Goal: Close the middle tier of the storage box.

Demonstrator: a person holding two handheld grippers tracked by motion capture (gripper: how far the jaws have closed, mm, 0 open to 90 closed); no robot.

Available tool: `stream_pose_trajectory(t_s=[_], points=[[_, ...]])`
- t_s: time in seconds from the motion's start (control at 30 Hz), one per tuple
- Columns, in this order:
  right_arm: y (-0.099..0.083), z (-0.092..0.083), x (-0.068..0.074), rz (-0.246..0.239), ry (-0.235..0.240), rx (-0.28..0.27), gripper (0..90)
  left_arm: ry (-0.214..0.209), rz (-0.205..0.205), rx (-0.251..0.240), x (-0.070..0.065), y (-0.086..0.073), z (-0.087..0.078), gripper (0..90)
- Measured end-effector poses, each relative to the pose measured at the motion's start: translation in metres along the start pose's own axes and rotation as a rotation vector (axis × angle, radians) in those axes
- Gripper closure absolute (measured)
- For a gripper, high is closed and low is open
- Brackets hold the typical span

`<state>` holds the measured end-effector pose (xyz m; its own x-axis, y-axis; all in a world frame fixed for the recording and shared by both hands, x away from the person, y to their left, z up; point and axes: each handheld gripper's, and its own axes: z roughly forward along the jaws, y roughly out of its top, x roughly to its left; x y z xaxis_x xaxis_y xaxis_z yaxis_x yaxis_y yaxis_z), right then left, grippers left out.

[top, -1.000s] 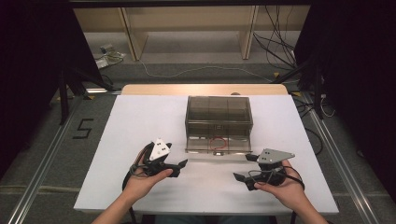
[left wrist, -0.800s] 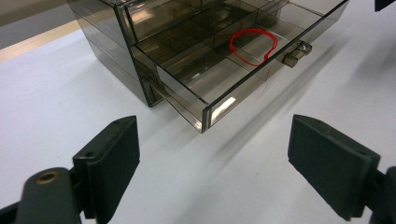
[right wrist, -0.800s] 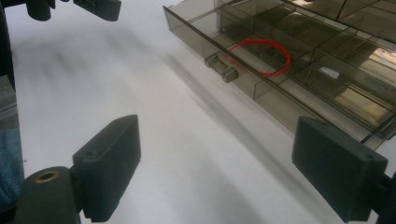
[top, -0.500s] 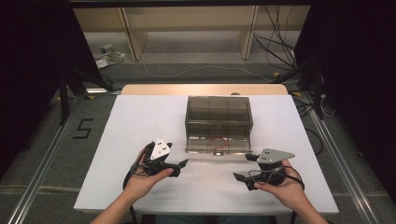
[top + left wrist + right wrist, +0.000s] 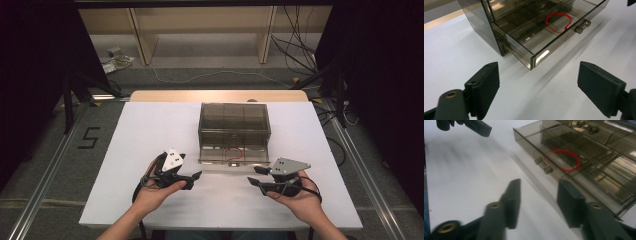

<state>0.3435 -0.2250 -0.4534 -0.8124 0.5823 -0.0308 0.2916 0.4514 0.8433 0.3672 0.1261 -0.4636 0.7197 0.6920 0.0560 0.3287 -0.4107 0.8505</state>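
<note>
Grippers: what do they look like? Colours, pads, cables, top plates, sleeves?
Both are black. The left gripper and right gripper each carry a grey three-cornered plate with small dark dots on top and trail a black cable. The jaws end in flat black rectangular pads with brass-coloured pivot bushings. No sleeves visible on the forearms.

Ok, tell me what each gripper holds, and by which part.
Nothing. Left gripper is open; right gripper has just been closing on air, short of the drawer.

Glossy smoked-plastic drawer box (image 5: 234,129); matt white table (image 5: 150,130), perhaps laminate.
</note>
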Motion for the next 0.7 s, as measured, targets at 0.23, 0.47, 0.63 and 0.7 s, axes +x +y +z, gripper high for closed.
stream_pose_trajectory(t_s=[0.23,0.47,0.63,0.7], points=[[-0.004,-0.004,-0.004,-0.001,-0.014,-0.034,87.0,0.008,0.016,0.009,-0.003,0.001,0.001,19.4],[-0.004,-0.002,-0.005,0.016,-0.027,-0.022,90.0,0.009,0.012,0.01,-0.003,0.002,0.002,19.6],[-0.002,0.01,-0.005,0.015,-0.033,0.014,90.0,0.012,0.011,0.011,-0.002,0.002,0.002,19.6],[0.001,0.014,-0.004,0.01,-0.035,0.019,90.0,0.012,0.009,0.011,-0.002,0.001,0.002,19.6]])
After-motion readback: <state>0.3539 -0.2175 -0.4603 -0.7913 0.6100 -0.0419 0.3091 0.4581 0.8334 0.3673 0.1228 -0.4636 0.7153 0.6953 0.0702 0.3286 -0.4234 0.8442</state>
